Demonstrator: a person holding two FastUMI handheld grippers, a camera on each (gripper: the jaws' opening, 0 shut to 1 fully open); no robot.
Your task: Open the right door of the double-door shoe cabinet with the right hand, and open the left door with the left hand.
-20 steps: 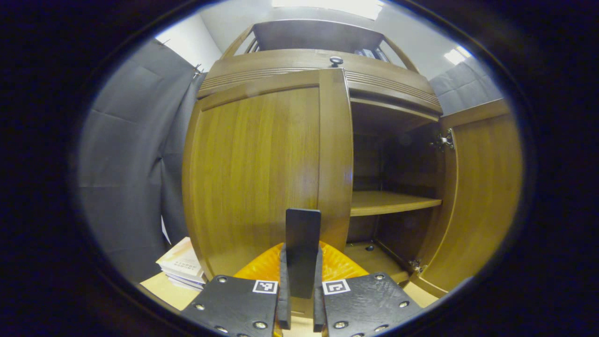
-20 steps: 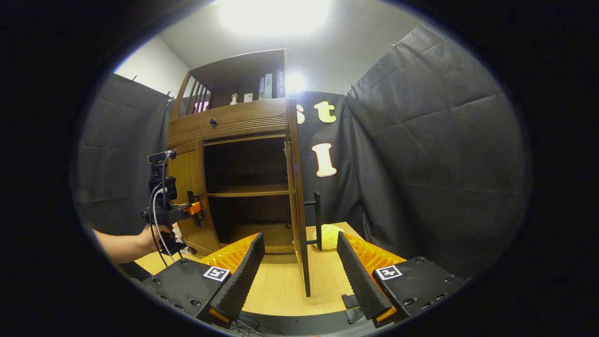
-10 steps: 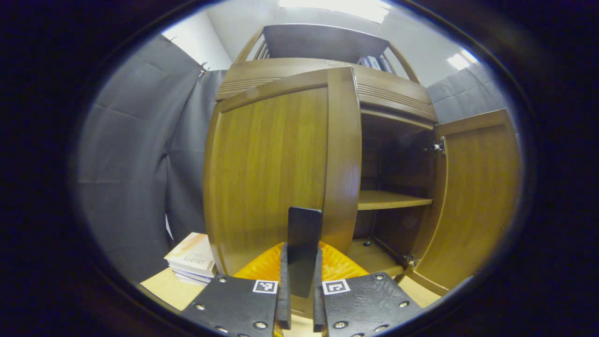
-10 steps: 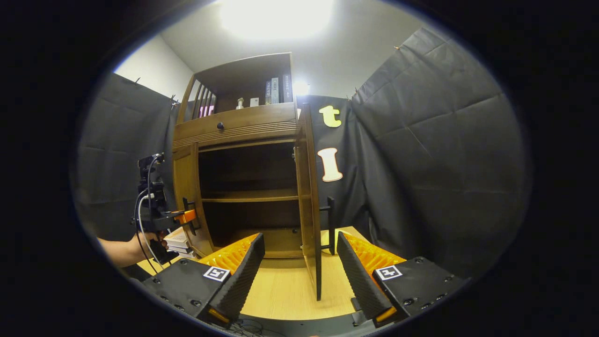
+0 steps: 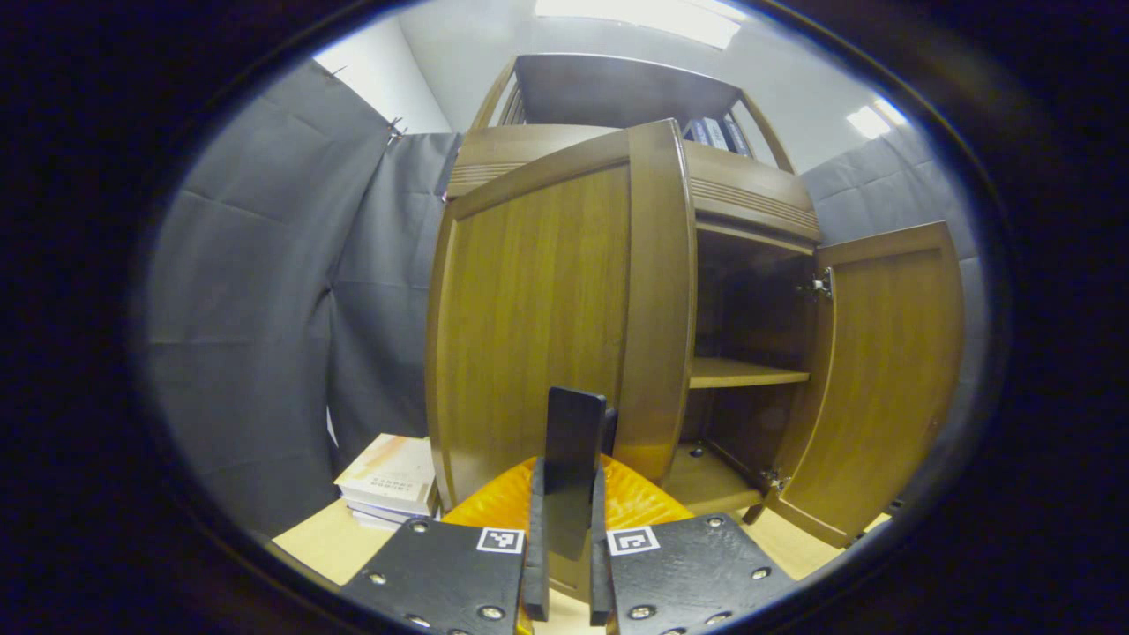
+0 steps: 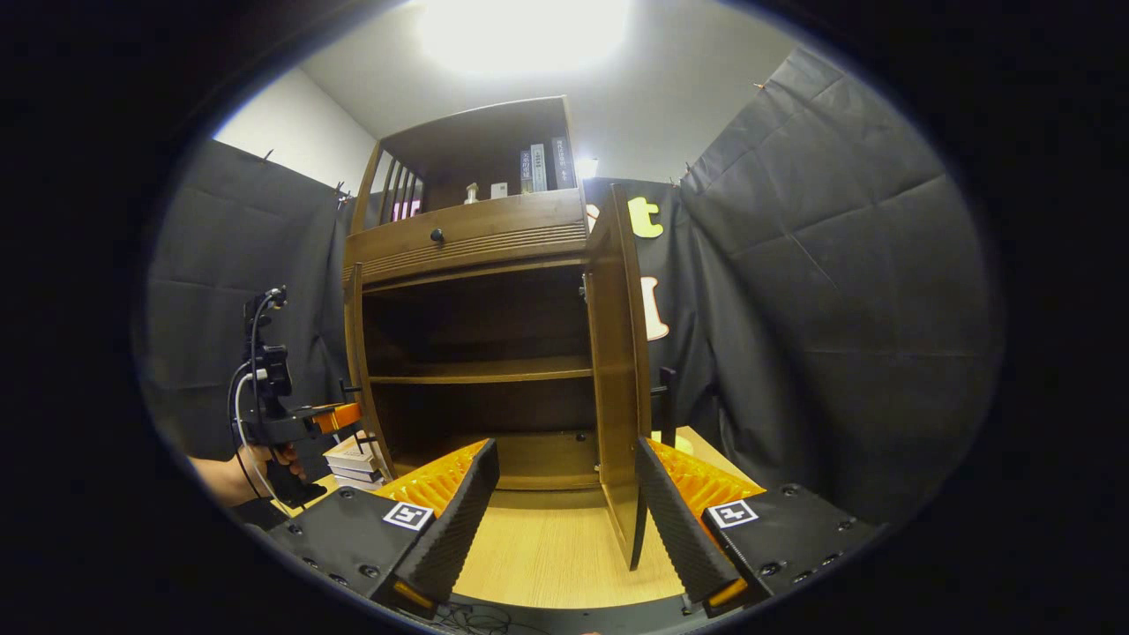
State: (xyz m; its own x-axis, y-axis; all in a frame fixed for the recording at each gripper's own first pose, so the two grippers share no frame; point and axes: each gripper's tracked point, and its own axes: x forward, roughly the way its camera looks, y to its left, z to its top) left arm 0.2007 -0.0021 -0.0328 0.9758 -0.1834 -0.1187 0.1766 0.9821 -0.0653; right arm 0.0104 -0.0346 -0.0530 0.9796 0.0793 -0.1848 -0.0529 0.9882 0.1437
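Left door (image 5: pixel 538 309) has swung further out over the last second; in the left gripper view its face now hides most of the drawer front and knob that showed earlier. Right door (image 6: pixel 617 353) already stands fully open, edge-on in the right gripper view, with the cabinet (image 6: pixel 476 238) interior and shelf (image 6: pixel 481 370) exposed. So right-door step looks done, left-door step well along but probably still mid-swing.

Left gripper (image 5: pixel 564 529) is pinching the left door's handle (image 5: pixel 571 450), both fingers pressed on the dark bar, pointing roughly level at the door face. In the right gripper view the left gripper (image 6: pixel 340 414) sits at the cabinet's left edge, held by a hand (image 6: pixel 256 459) low at far left, forearm about horizontal.

Right gripper (image 6: pixel 560 520) is spread wide, holding nothing, low over the desk (image 6: pixel 538 556), pulled back from the cabinet and facing it; right door's bottom corner is just beside its right finger.

Books (image 5: pixel 392 481) stacked on the desk left of the cabinet.
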